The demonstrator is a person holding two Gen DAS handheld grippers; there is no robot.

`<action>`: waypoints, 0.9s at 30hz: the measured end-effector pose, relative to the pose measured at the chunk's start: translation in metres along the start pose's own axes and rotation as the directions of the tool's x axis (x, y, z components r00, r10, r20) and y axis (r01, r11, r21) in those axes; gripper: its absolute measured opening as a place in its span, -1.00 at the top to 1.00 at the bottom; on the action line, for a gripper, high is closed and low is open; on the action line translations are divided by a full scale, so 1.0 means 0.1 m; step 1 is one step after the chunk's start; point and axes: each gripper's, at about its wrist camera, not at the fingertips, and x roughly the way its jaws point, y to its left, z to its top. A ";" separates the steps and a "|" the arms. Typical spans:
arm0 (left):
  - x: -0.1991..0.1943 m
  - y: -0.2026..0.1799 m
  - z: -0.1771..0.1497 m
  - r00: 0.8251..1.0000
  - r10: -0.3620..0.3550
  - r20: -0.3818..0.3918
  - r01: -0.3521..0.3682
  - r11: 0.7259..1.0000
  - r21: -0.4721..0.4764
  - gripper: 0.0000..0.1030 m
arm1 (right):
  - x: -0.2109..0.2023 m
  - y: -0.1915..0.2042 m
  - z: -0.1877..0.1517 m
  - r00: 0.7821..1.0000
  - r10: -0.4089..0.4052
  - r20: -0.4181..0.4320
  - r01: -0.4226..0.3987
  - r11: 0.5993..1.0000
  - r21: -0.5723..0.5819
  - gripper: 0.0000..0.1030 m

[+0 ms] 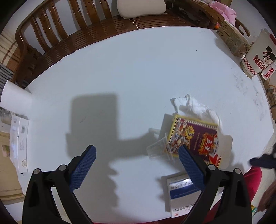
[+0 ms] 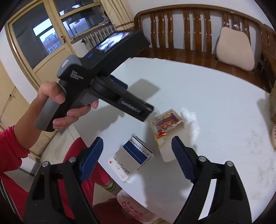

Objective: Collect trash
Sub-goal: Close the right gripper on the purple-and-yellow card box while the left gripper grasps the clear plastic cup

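On the white table [image 1: 138, 69] lie a colourful yellow-edged packet [image 1: 195, 137], a crumpled white tissue [image 1: 195, 106], a piece of clear plastic wrap [image 1: 157, 148] and a white-and-blue box [image 1: 182, 193]. My left gripper [image 1: 137, 156] is open and empty above the table, left of the packet. My right gripper [image 2: 138, 146] is open and empty, hovering above the white-and-blue box [image 2: 132, 158] near the table's front edge. The packet [image 2: 165, 123] and tissue [image 2: 191, 120] lie beyond it. The left gripper's body [image 2: 110, 72] is held in a hand at upper left.
A wooden bench [image 1: 86, 31] with a cream cushion [image 1: 141, 7] stands behind the table. A Nezha paper cup [image 1: 257, 58] and cardboard boxes [image 1: 232, 39] sit at the right edge. A white box [image 1: 19, 143] is at the left. A plastic bag [image 2: 136, 208] hangs below the front edge.
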 end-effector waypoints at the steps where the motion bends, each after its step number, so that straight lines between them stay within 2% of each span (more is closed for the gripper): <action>1: 0.02 -0.02 0.01 1.000 -0.001 -0.001 0.001 1.000 0.000 -0.82 | 0.04 0.00 -0.01 1.000 0.007 -0.002 -0.007 1.000 0.006 -0.55; 7: 0.13 -0.08 0.04 1.000 0.022 0.000 -0.022 1.000 0.005 -0.82 | 0.22 -0.10 -0.02 0.999 0.033 -0.013 -0.032 0.998 0.052 -0.53; 19: 0.31 0.01 0.04 1.000 -0.026 -0.014 0.025 0.999 -0.046 -0.82 | 0.40 -0.20 0.00 0.998 0.056 -0.037 -0.052 0.992 0.116 -0.47; 23: 0.35 0.05 0.05 0.998 -0.056 -0.024 0.054 0.996 -0.070 -0.76 | 0.46 -0.27 0.02 0.996 0.086 -0.034 -0.080 0.985 0.151 -0.37; 25: 0.35 0.07 0.05 0.998 -0.064 -0.024 0.062 0.995 -0.076 -0.70 | 0.48 -0.28 0.04 0.995 0.092 -0.032 -0.086 0.984 0.158 -0.26; 27: 0.38 0.11 0.05 0.997 -0.069 -0.027 0.066 0.995 -0.078 -0.66 | 0.51 -0.30 0.06 0.995 0.096 -0.036 -0.088 0.982 0.167 -0.05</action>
